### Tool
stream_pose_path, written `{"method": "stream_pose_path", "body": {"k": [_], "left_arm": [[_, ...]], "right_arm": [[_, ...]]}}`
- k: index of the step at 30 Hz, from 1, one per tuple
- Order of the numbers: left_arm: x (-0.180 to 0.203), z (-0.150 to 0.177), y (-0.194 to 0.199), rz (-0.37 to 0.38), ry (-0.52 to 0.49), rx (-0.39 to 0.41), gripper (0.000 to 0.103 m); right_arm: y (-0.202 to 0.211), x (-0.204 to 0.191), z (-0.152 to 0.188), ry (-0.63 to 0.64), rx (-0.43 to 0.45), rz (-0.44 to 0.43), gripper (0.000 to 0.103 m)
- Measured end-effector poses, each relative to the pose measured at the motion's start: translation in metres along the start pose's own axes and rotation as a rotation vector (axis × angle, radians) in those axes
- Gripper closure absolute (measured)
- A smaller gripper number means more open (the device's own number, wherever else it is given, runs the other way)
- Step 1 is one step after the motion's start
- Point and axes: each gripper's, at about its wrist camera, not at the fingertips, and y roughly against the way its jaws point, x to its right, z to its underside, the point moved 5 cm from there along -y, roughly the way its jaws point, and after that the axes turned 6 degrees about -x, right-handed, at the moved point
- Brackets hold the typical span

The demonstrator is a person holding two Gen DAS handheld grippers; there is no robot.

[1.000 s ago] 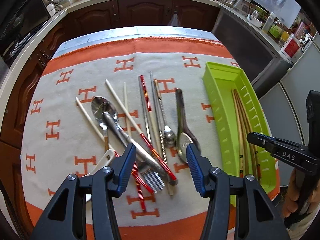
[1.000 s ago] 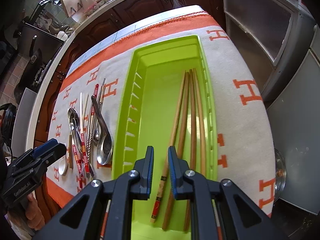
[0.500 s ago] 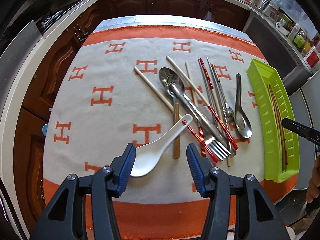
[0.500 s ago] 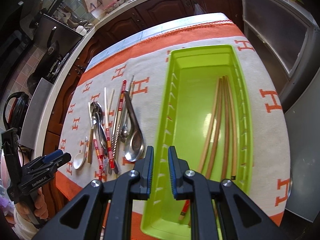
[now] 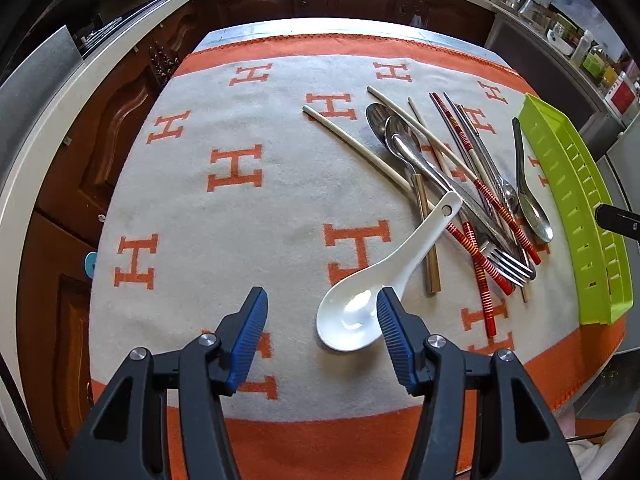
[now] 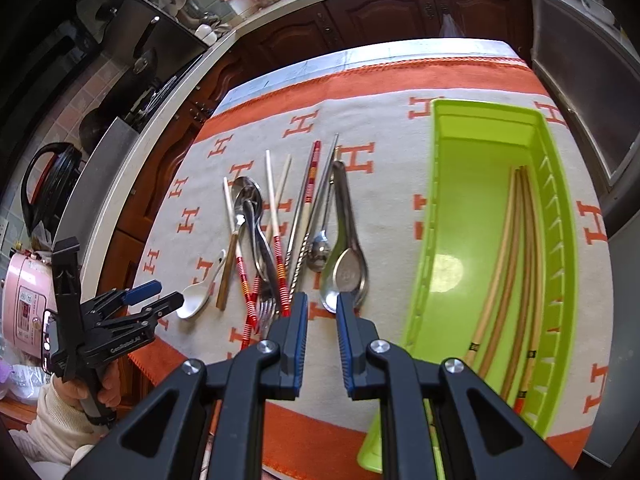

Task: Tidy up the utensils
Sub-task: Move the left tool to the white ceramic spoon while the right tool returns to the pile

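A pile of utensils lies on the orange-and-white cloth: a white ceramic spoon (image 5: 384,276), a fork (image 5: 502,260), metal spoons (image 5: 532,204), red-striped chopsticks (image 5: 480,272) and pale chopsticks (image 5: 356,146). My left gripper (image 5: 322,316) is open and empty, low over the cloth, its right finger beside the white spoon's bowl. My right gripper (image 6: 322,316) is slightly open and empty, hovering just in front of a metal spoon (image 6: 344,268). The green tray (image 6: 448,216) at the right holds several wooden chopsticks (image 6: 516,264). The left gripper also shows in the right wrist view (image 6: 154,298).
The cloth (image 5: 236,208) covers a table ringed by dark wooden cabinets (image 5: 116,128) and a counter. A pink rice cooker (image 6: 26,296) and a black kettle (image 6: 48,184) stand at the far left. Jars and bottles (image 5: 592,52) sit on the right counter.
My left gripper has swung left, so the utensil pile now sits to its right and the white spoon lies by its right finger. My right gripper has moved left from over the tray to the metal spoon and opened slightly.
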Motion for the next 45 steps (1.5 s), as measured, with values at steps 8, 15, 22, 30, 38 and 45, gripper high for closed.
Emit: {"method": "stream_pose_path", "body": {"k": [8,15,22,30,38,45], "left_arm": [[-0.009,0.004,-0.017,0.058,-0.045,0.007,0.048],[-0.009,0.005,-0.022,0.084,-0.095,0.04,0.048],[0.007,0.005,-0.02,0.092,-0.212,0.094,0.06],[0.023,0.01,-0.016,0.15,-0.329,0.13,0.076],[0.028,0.016,-0.015,0.192,-0.363,0.126,0.083],[0.021,0.017,-0.01,0.229,-0.264,0.093,0.097]], "right_arm": [[-0.015,-0.023,0.002,0.035,-0.033,0.017,0.089],[-0.029,-0.038,0.003,0.049,-0.063,0.04,0.089],[-0.041,-0.049,0.006,0.067,-0.088,0.059,0.089],[-0.048,-0.051,0.009,0.06,-0.104,0.074,0.089],[-0.055,-0.055,0.012,0.064,-0.118,0.076,0.089],[-0.058,-0.057,0.01,0.068,-0.122,0.07,0.089]]}}
